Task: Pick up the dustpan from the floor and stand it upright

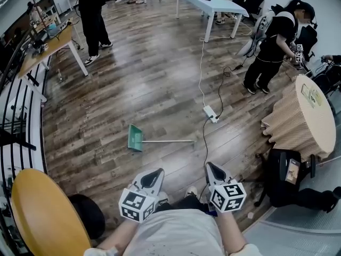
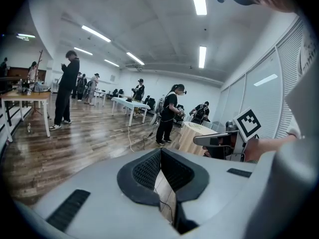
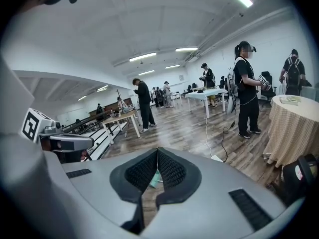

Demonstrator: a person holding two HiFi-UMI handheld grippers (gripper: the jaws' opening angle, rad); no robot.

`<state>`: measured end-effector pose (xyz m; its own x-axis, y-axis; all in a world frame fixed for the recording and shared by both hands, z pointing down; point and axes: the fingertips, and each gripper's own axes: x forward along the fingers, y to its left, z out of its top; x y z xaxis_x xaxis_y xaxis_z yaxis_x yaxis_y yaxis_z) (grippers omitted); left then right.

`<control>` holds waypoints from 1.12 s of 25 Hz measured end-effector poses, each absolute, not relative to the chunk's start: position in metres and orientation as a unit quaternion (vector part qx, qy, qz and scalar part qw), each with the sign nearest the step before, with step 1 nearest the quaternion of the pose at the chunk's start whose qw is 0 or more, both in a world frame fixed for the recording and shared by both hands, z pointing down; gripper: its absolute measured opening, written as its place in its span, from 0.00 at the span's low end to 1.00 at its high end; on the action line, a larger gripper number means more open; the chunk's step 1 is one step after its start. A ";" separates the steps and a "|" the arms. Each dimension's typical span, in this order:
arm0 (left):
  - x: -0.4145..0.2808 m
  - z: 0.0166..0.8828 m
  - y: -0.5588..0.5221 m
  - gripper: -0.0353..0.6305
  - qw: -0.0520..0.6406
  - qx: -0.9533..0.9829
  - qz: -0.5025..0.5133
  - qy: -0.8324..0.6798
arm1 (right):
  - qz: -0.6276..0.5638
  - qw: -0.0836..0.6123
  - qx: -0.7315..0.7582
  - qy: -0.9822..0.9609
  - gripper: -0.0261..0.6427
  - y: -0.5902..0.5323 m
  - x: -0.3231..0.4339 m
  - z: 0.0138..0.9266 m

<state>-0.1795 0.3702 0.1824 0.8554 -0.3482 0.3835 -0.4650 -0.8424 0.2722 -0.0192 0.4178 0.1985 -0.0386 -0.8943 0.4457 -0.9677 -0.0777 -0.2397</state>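
Note:
A green dustpan (image 1: pixel 135 137) lies flat on the wooden floor, its long thin handle (image 1: pixel 169 141) pointing right. Both grippers hang above the floor just in front of me, nearer than the dustpan and well apart from it. My left gripper (image 1: pixel 158 171) has its jaws together with nothing between them, as the left gripper view (image 2: pixel 161 151) also shows. My right gripper (image 1: pixel 209 165) is shut and empty too. In the right gripper view a sliver of the green dustpan (image 3: pixel 154 179) shows through the gap below the closed tips (image 3: pixel 158 150).
A white power strip (image 1: pixel 210 113) and its cable lie on the floor right of the handle. A cloth-covered round table (image 1: pixel 301 119) and a black bag (image 1: pixel 285 175) stand at the right. A yellow chair (image 1: pixel 45 212) is at lower left. People stand farther off.

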 end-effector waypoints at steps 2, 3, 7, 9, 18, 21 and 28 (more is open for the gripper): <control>-0.188 0.185 0.366 0.09 0.182 0.946 0.162 -0.215 | 0.247 0.073 0.695 -0.672 0.08 0.416 -0.023 0.197; -0.189 0.186 0.364 0.09 0.183 0.946 0.163 -0.214 | 0.245 0.074 0.697 -0.670 0.08 0.415 -0.023 0.196; -0.186 0.190 0.360 0.09 0.186 0.947 0.163 -0.205 | 0.252 0.077 0.705 -0.658 0.08 0.417 -0.016 0.203; -0.180 0.190 0.356 0.09 0.185 0.949 0.161 -0.200 | 0.259 0.074 0.709 -0.652 0.08 0.417 -0.010 0.209; -0.128 0.201 0.307 0.09 0.182 0.948 0.173 -0.197 | 0.267 0.067 0.706 -0.653 0.08 0.369 0.042 0.224; -0.098 0.204 0.282 0.09 0.180 0.947 0.178 -0.200 | 0.266 0.064 0.703 -0.657 0.08 0.342 0.073 0.225; -0.023 0.196 0.219 0.09 0.177 0.945 0.177 -0.212 | 0.261 0.070 0.690 -0.671 0.08 0.276 0.152 0.217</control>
